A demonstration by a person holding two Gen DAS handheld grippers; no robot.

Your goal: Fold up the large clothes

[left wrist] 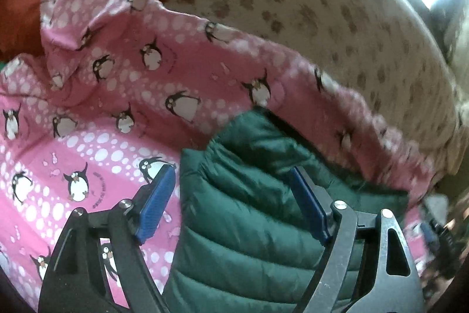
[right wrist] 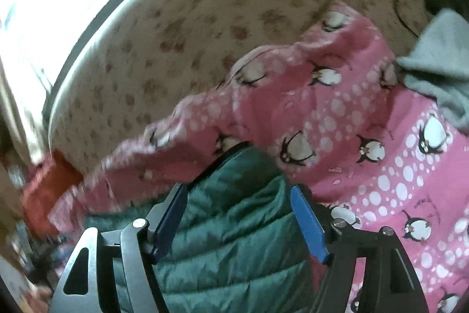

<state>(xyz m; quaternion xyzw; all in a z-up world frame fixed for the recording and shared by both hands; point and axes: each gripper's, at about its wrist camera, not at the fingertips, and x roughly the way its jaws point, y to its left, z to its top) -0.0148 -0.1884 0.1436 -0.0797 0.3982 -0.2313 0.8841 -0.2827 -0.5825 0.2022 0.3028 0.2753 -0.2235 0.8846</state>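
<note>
Both the left gripper (left wrist: 231, 201) and the right gripper (right wrist: 239, 220) have their fingers released, the green quilted jacket (left wrist: 249, 225) lying loose between them on the pink penguin sheet (left wrist: 96, 143), so the next fold probably needs a fresh grasp.

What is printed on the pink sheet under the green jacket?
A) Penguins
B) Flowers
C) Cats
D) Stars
A: the pink sheet under the green jacket carries black-and-white penguins among white dots, plain in both wrist views.
</note>
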